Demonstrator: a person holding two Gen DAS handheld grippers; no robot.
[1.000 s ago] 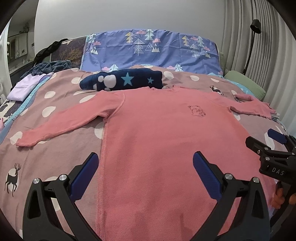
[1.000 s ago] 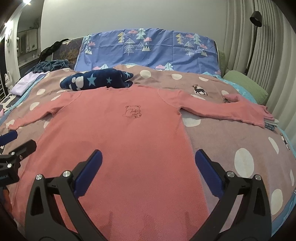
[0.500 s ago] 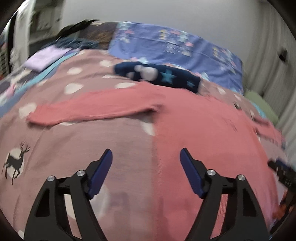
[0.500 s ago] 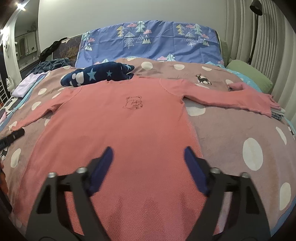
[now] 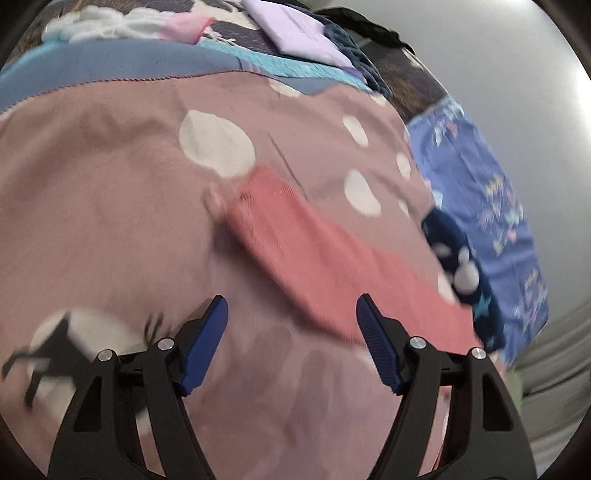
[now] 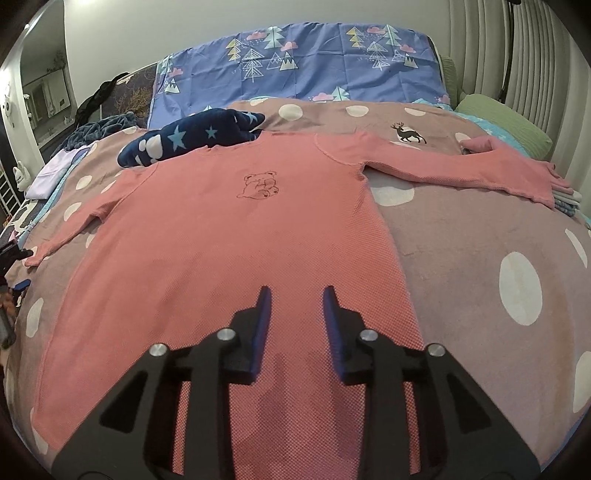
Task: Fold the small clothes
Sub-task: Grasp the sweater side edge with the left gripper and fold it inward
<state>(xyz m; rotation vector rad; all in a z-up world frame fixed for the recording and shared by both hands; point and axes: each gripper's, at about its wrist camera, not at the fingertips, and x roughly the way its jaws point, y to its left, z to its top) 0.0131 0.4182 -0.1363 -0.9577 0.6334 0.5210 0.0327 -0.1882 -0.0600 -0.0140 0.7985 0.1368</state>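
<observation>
A pink long-sleeved top (image 6: 229, 236) with a small bear drawing lies flat, front up, sleeves spread, on a dotted mauve blanket (image 6: 480, 251). My right gripper (image 6: 297, 295) hovers over the top's lower middle, jaws narrowed to a small gap, holding nothing. My left gripper (image 5: 291, 306) is open and empty, tilted, just short of the top's left sleeve (image 5: 295, 240), whose cuff lies ahead of the fingers. The left gripper also shows at the left edge of the right wrist view (image 6: 11, 254).
A folded navy garment with stars (image 6: 192, 134) lies above the collar. A blue tree-print pillow cover (image 6: 303, 62) stands behind. A green cushion (image 6: 502, 122) and folded clothes (image 6: 565, 199) lie right. A lilac folded item (image 5: 299, 33) lies at the left.
My left gripper swung left from the top's body to the left sleeve and tilted. My right gripper's jaws narrowed from wide open to a small gap.
</observation>
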